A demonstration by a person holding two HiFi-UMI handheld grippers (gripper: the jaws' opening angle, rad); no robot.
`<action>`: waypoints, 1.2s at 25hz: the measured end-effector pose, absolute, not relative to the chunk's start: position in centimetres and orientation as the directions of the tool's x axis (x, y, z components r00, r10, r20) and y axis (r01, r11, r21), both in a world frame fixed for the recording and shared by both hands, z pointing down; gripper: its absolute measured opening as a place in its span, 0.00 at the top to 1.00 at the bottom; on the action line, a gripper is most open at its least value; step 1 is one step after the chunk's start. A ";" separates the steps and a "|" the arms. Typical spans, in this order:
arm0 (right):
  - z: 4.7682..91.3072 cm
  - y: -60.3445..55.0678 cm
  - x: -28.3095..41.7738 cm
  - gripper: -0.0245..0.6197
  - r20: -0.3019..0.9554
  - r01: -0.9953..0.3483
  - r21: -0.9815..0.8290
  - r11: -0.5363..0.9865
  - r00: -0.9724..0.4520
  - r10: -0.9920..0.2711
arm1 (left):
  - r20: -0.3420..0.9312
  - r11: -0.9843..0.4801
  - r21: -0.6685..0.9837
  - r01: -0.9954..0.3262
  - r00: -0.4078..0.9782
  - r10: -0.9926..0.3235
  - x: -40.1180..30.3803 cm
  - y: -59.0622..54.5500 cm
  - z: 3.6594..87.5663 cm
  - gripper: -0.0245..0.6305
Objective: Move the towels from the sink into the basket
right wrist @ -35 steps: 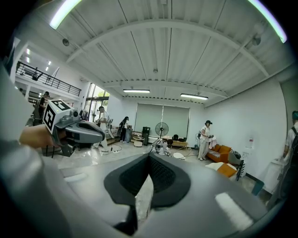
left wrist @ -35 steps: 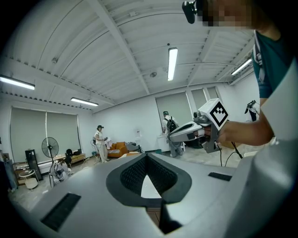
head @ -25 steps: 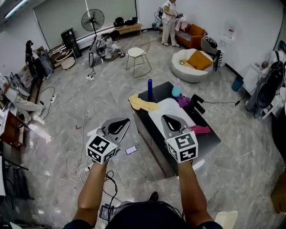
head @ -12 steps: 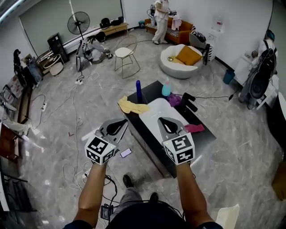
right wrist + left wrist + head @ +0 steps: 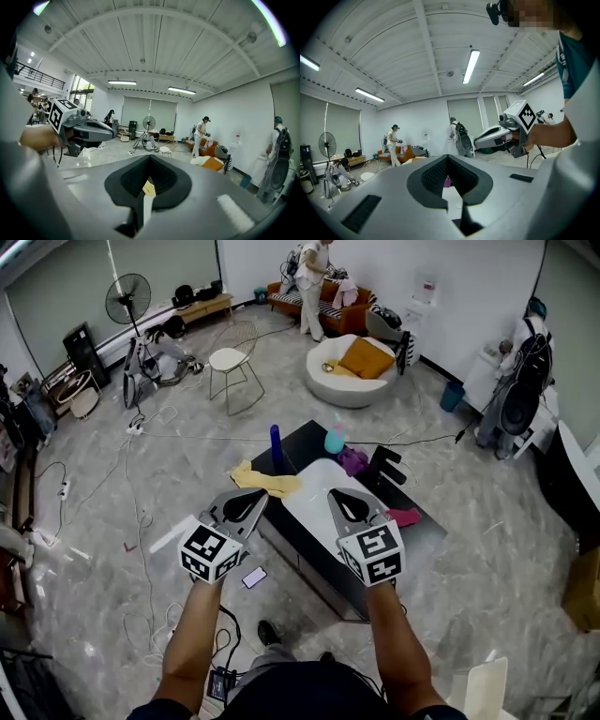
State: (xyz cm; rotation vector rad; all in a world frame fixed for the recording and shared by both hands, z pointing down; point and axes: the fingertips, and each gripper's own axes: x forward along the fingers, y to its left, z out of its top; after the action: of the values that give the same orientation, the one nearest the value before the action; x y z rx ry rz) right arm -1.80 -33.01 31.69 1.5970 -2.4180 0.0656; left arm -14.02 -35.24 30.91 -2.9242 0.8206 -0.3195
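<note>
A black table holds a white sink (image 5: 314, 491). A yellow towel (image 5: 265, 481) lies on the table's left edge, a purple towel (image 5: 353, 461) at the sink's far side, and a pink towel (image 5: 405, 517) on the right. I see no basket. My left gripper (image 5: 255, 498) and right gripper (image 5: 343, 502) are held side by side in the air before the table, both shut and empty. The left gripper view looks past shut jaws (image 5: 448, 159) to the purple towel (image 5: 448, 182). In the right gripper view the yellow towel (image 5: 149, 188) shows beyond the shut jaws (image 5: 150, 159).
A blue bottle (image 5: 276, 444), a teal bottle (image 5: 335, 440) and a black faucet (image 5: 386, 463) stand at the table's far end. A phone (image 5: 253, 577) and cables lie on the floor at the left. A white chair (image 5: 230, 362), a round white seat (image 5: 352, 371) and a person (image 5: 310, 277) are farther back.
The view has come closer to the table and swung, so the table now sits more central under the grippers. Both grippers keep their pose and stay shut.
</note>
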 end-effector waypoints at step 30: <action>30.4 -45.8 -12.5 0.95 0.240 -0.942 0.128 0.309 -0.273 -0.932 | 0.138 -0.875 -0.119 -0.469 0.865 -0.482 -27.4 -49.3 29.8 0.96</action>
State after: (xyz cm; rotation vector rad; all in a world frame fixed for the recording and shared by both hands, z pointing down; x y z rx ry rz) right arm -12.48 -45.75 30.41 1.7008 -2.3097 0.0572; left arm -27.39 -49.27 29.78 -2.9552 0.7550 -0.2504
